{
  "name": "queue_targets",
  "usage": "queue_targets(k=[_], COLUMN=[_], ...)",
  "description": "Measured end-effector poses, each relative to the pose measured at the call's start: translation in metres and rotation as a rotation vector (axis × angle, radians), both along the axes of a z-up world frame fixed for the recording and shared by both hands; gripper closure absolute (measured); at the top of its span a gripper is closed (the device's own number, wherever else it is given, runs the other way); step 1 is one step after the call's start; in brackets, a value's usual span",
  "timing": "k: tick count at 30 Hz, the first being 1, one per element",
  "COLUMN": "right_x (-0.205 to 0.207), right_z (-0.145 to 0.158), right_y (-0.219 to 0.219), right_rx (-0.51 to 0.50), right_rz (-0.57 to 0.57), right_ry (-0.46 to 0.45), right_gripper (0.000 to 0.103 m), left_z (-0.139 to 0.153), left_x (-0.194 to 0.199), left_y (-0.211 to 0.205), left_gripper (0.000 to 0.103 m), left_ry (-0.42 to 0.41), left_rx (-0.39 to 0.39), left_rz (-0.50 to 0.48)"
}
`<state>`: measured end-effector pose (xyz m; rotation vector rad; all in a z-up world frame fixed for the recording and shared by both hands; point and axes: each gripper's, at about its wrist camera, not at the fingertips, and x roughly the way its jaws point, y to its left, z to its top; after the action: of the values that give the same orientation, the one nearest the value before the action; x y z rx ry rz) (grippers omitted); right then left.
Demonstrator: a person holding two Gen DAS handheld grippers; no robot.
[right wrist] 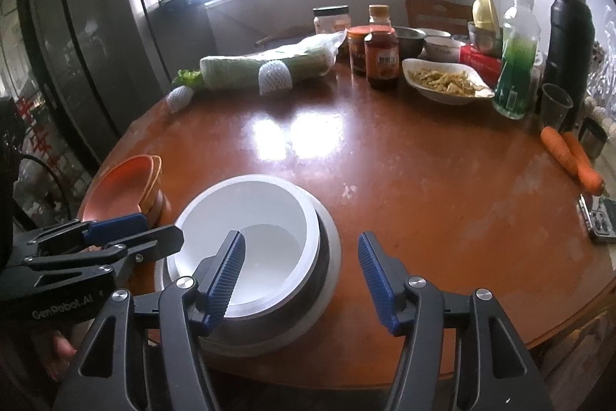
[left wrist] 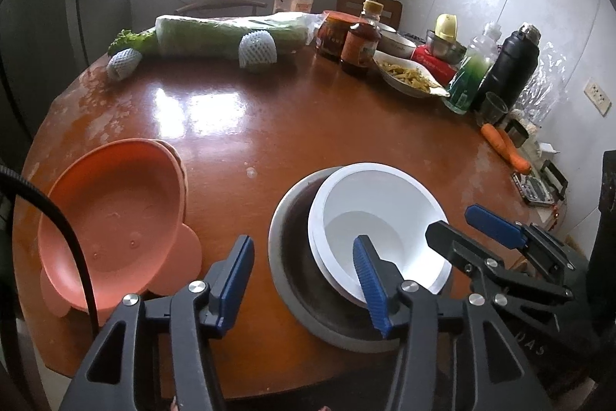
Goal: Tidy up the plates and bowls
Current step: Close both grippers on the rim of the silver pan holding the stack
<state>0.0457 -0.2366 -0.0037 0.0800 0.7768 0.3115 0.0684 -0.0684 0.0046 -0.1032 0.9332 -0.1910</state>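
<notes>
A white bowl point(left wrist: 379, 214) sits nested in a dark bowl with a grey rim point(left wrist: 292, 280) near the table's front edge; both show in the right wrist view, the white bowl point(right wrist: 246, 230) inside the grey-rimmed one point(right wrist: 327, 272). Stacked orange plates point(left wrist: 111, 230) lie to the left, also in the right wrist view point(right wrist: 127, 191). My left gripper point(left wrist: 304, 276) is open, its right finger over the white bowl. My right gripper point(right wrist: 302, 276) is open, its left finger over the white bowl; it also shows in the left wrist view point(left wrist: 462, 222).
On the round brown table point(left wrist: 269, 126), far side: wrapped greens point(left wrist: 231, 37), sauce jars point(left wrist: 360, 45), a dish of food point(left wrist: 408, 76), green bottle point(left wrist: 471, 76), black flask point(left wrist: 508, 68). Carrots point(left wrist: 506, 147) and a small device point(left wrist: 537, 189) lie at the right edge.
</notes>
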Motion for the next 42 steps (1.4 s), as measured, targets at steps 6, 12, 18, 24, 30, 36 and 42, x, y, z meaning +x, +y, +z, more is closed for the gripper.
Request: queue_targets(k=[6, 12, 18, 24, 30, 36, 42], right_x=[0.005, 0.013, 0.017, 0.017, 0.019, 0.017, 0.015], right_z=[-0.013, -0.025, -0.032, -0.033, -0.028, -0.011, 0.013], right_y=[0.0, -0.004, -0.006, -0.002, -0.002, 0.007, 0.024], right_rx=[0.013, 0.057, 0.098, 0.103, 0.105, 0.101, 0.091], right_rz=[0.01, 0.018, 0.031, 0.048, 0.036, 0.048, 0.083], right_ry=[0.042, 0.103, 0.137, 0.124, 0.112, 0.075, 0.023], right_gripper=[0.04, 0.04, 0.04, 0.05, 0.057, 0.059, 0.059], left_z=[-0.016, -0.022, -0.032, -0.037, -0.027, -0.01, 0.013], left_x=[0.009, 0.014, 0.021, 0.024, 0.02, 0.016, 0.007], left_y=[-0.004, -0.003, -0.001, -0.004, -0.003, 0.009, 0.029], left_gripper=[0.047, 0.045, 0.046, 0.055, 0.055, 0.055, 0.055], left_ry=[0.044, 0.05, 0.095, 0.119, 0.089, 0.053, 0.002], left_rx=[0.001, -0.006, -0.028, -0.054, -0.035, -0.039, -0.045], left_rz=[0.001, 0.008, 0.012, -0.001, 0.004, 0.028, 0.063])
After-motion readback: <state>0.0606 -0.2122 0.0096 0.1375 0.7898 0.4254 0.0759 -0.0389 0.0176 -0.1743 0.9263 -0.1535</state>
